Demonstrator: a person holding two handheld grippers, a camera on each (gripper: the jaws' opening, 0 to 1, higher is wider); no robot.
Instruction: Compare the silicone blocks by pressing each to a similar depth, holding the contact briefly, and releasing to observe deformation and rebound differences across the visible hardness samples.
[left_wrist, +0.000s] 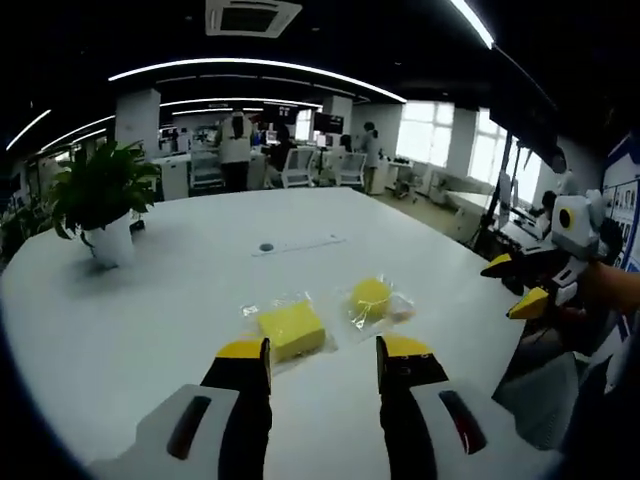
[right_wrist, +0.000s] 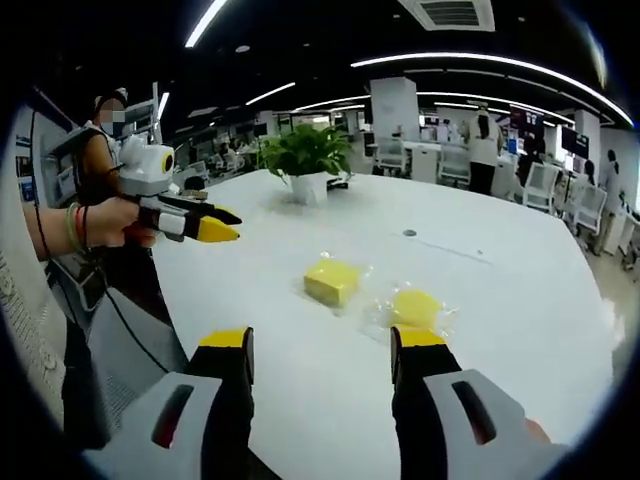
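Two yellow silicone samples in clear wrap lie on the white table (left_wrist: 150, 320). The square block (left_wrist: 291, 330) rests just beyond my left gripper (left_wrist: 322, 350), which is open and hovers above the table, touching nothing. A round block (left_wrist: 371, 297) lies to its right. My right gripper (left_wrist: 515, 285) comes in from the right edge, jaws apart, off the table. In the right gripper view, the square block (right_wrist: 332, 281) and round block (right_wrist: 415, 307) sit ahead of the open, empty right gripper (right_wrist: 320, 340). A hand holds the left gripper (right_wrist: 222, 222) at the left.
A potted plant (left_wrist: 100, 200) (right_wrist: 308, 160) stands on the table's far side, near a small round grommet (left_wrist: 266, 246) (right_wrist: 410, 233). The person (right_wrist: 100, 230) stands at the table edge. Desks, office chairs (right_wrist: 545, 185) and other people are in the background.
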